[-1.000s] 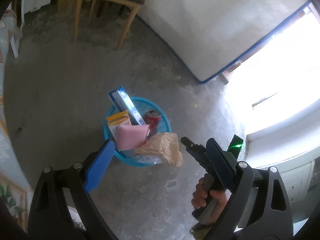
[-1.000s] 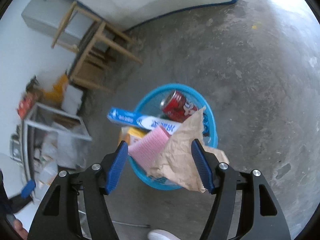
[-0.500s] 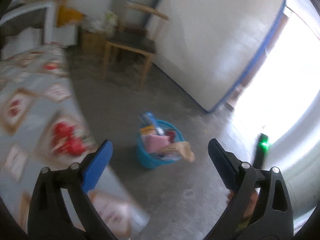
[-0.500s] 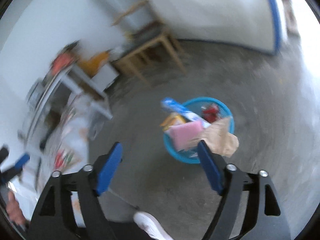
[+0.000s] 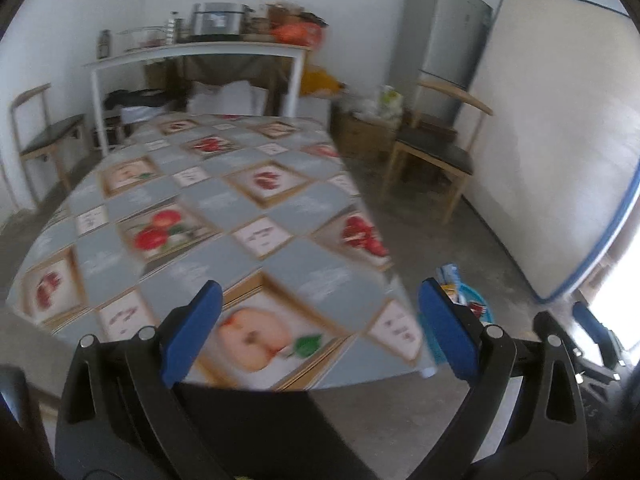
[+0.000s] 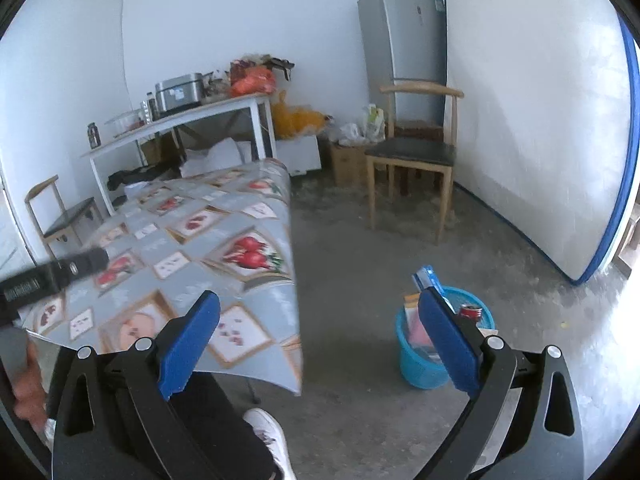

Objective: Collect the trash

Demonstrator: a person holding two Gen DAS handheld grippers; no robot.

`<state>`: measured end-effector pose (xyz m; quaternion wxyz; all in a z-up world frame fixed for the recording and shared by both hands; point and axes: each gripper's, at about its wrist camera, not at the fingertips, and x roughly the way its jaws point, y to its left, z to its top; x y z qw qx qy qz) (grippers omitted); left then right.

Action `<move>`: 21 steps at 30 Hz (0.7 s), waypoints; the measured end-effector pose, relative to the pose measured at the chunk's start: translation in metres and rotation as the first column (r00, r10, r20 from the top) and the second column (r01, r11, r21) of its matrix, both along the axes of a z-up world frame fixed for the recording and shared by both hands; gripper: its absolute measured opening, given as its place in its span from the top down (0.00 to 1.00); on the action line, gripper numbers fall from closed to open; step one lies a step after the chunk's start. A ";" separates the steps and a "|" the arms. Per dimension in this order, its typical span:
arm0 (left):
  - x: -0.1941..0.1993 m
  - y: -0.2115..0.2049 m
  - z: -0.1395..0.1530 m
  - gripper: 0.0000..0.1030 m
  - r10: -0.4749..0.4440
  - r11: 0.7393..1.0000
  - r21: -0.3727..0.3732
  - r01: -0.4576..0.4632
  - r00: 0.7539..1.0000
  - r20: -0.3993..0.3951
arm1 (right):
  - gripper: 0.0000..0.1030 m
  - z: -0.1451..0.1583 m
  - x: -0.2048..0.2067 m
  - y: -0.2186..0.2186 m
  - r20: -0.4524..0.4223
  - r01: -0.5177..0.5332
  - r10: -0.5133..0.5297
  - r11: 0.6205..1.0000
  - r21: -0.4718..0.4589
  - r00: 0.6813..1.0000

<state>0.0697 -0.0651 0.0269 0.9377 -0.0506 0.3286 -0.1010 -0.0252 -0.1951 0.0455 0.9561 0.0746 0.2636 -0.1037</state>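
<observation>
Left hand-held gripper (image 5: 318,336) and right hand-held gripper (image 6: 318,334): both wide, empty, now lifted from over the bin (image 6: 426,366) to face the worktop (image 6: 192,236), which shows no trash; bin on open floor (image 6: 360,252) past the worktop's right edge, collection seemingly finished.

Table w/ fruit-print cloth (image 5: 224,216), chair (image 6: 412,152), fridge (image 6: 400,32).
</observation>
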 end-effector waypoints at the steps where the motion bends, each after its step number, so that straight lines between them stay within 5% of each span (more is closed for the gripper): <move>1: -0.005 0.007 -0.002 0.08 0.005 1.000 0.012 -0.005 1.000 0.012 | 0.06 0.000 0.000 0.006 -0.004 0.000 0.000 1.000 -0.009 1.000; 10: -0.018 0.030 -0.015 0.08 0.095 0.991 0.100 -0.091 0.995 -0.033 | 0.06 -0.007 -0.013 0.067 -0.064 -0.018 0.007 0.985 -0.174 0.998; 21: -0.022 0.026 -0.031 0.08 0.086 0.984 0.165 -0.065 0.989 -0.123 | 0.06 -0.021 -0.010 0.062 -0.165 0.054 -0.083 0.983 -0.175 0.983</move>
